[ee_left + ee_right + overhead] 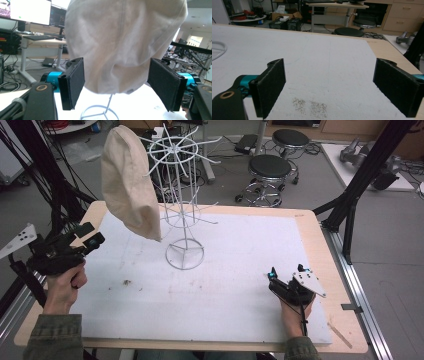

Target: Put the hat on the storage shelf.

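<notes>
A cream fabric cap (131, 180) hangs on a white wire rack (181, 200) that stands at the back of the table. My left gripper (92, 234) is held above the table's left edge, to the left of the cap and apart from it, and is aimed at it. In the left gripper view the cap (125, 45) hangs beyond the open jaws of the left gripper (117, 75), with nothing pressed between the pads. My right gripper (286, 271) rests low at the front right, and in the right gripper view the right gripper (329, 75) stands open over bare white board.
A white foam board (225, 290) covers the wooden table (320, 235). The rack's ring base (185, 255) sits near the board's middle back. Black frame posts (360, 175) stand at the right; two stools (270, 167) are behind the table.
</notes>
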`<action>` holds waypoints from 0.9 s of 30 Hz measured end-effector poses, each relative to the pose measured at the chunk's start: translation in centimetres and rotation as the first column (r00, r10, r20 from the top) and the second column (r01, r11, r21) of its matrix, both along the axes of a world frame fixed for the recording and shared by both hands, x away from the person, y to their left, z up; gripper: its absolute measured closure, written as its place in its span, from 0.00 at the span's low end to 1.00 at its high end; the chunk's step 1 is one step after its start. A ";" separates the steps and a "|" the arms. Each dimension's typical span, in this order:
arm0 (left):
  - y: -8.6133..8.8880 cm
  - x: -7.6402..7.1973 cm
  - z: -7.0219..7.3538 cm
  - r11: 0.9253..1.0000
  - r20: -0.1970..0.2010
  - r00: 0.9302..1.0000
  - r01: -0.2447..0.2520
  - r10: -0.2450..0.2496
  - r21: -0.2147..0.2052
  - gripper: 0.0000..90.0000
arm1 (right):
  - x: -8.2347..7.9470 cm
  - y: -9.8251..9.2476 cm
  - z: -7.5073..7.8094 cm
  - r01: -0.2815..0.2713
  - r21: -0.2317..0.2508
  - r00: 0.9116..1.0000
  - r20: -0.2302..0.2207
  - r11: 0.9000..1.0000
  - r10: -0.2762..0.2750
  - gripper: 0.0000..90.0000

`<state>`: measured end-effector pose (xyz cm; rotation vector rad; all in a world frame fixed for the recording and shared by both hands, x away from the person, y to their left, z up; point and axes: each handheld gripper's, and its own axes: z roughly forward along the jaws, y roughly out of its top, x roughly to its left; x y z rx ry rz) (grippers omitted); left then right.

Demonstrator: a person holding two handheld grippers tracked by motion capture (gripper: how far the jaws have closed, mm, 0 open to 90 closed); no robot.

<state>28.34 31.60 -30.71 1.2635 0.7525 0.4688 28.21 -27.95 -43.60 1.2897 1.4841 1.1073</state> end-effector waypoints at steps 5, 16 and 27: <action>0.4 -0.7 -1.3 1.000 -0.021 1.000 -0.022 0.022 0.023 0.33 | -0.1 0.1 0.0 -0.003 0.006 1.000 -0.004 1.000 0.003 0.11; 0.4 -1.6 -4.0 0.995 -0.078 0.994 -0.067 0.073 0.073 0.32 | -0.2 0.2 0.0 -0.003 -0.005 1.000 -0.004 1.000 0.003 0.11; 0.8 -2.7 -8.0 0.973 -0.121 0.969 -0.202 0.215 0.109 0.33 | -0.5 0.3 0.1 0.006 0.000 1.000 -0.004 1.000 -0.006 0.11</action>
